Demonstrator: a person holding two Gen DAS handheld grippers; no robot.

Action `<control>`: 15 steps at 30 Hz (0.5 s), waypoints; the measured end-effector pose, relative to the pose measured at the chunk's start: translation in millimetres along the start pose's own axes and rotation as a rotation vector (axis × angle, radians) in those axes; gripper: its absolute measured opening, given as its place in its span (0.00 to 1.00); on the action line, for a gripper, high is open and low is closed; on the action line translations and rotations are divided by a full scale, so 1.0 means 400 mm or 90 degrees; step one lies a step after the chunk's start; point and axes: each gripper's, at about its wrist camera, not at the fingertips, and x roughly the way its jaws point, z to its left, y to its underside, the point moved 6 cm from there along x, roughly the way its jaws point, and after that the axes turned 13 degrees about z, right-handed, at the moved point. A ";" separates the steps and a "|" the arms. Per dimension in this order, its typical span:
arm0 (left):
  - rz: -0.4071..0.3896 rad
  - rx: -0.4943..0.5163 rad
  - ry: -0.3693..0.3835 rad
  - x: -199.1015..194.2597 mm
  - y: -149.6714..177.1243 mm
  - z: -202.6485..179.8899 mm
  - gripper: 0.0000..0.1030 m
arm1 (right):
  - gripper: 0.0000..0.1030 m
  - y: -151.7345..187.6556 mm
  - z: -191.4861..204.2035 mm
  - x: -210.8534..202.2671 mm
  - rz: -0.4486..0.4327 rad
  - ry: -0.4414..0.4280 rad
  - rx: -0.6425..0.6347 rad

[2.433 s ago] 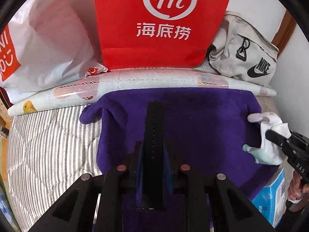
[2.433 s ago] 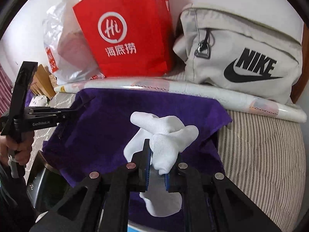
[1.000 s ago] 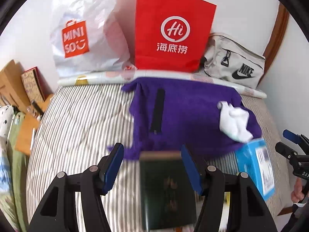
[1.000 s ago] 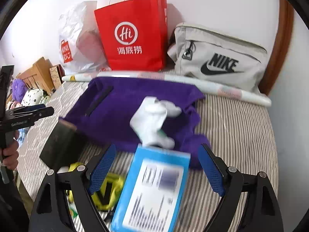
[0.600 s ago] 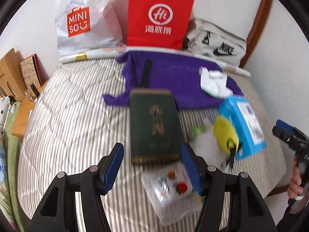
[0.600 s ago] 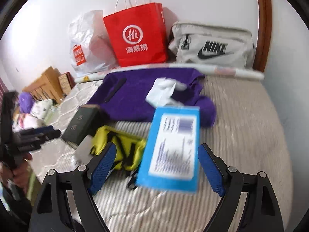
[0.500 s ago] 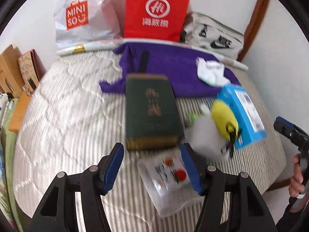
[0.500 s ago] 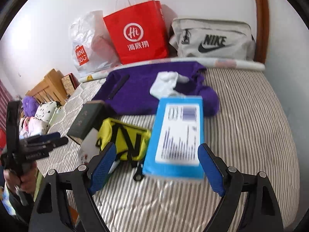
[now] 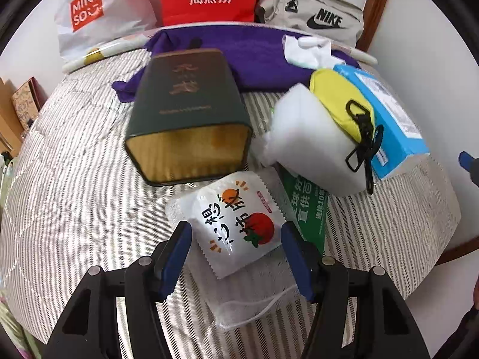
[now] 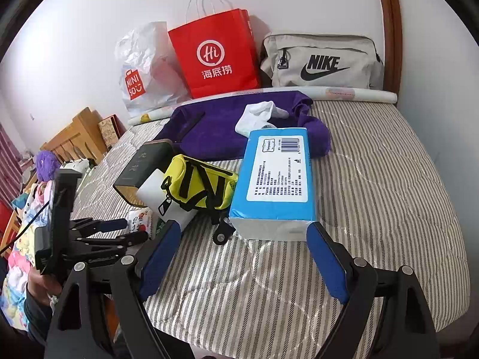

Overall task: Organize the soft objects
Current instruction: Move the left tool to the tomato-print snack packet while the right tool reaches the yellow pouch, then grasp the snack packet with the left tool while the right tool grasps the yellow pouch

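Altogether two claws, left claw and right claw, gape empty.

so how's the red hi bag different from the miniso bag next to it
The red Hi bag is stiff paper standing upright with white rope handles; the Miniso bag is crumpled white plastic that slumps. The red one is solid colour with a white logo; the white one carries a small orange logo. Both stand against the wall at the bed's far edge.
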 end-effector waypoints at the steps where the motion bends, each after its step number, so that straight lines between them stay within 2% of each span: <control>1: 0.001 0.000 -0.001 0.005 -0.003 -0.003 0.62 | 0.84 0.002 0.001 0.001 0.001 0.000 -0.003; 3: -0.004 -0.004 0.003 0.011 -0.011 -0.009 0.68 | 0.84 0.008 0.002 0.002 -0.001 0.005 -0.006; 8: -0.023 -0.004 0.003 0.022 -0.026 -0.020 0.67 | 0.84 0.022 0.002 0.010 0.001 0.017 -0.006; 10: -0.032 -0.003 0.005 0.013 -0.023 -0.018 0.60 | 0.84 0.025 0.004 0.011 0.000 0.024 -0.011; 13: -0.043 -0.001 0.018 -0.007 -0.017 -0.015 0.44 | 0.84 0.033 0.009 0.017 0.005 0.028 -0.019; 15: -0.047 0.004 0.032 -0.020 -0.011 -0.014 0.44 | 0.84 0.037 0.016 0.024 0.010 0.024 -0.022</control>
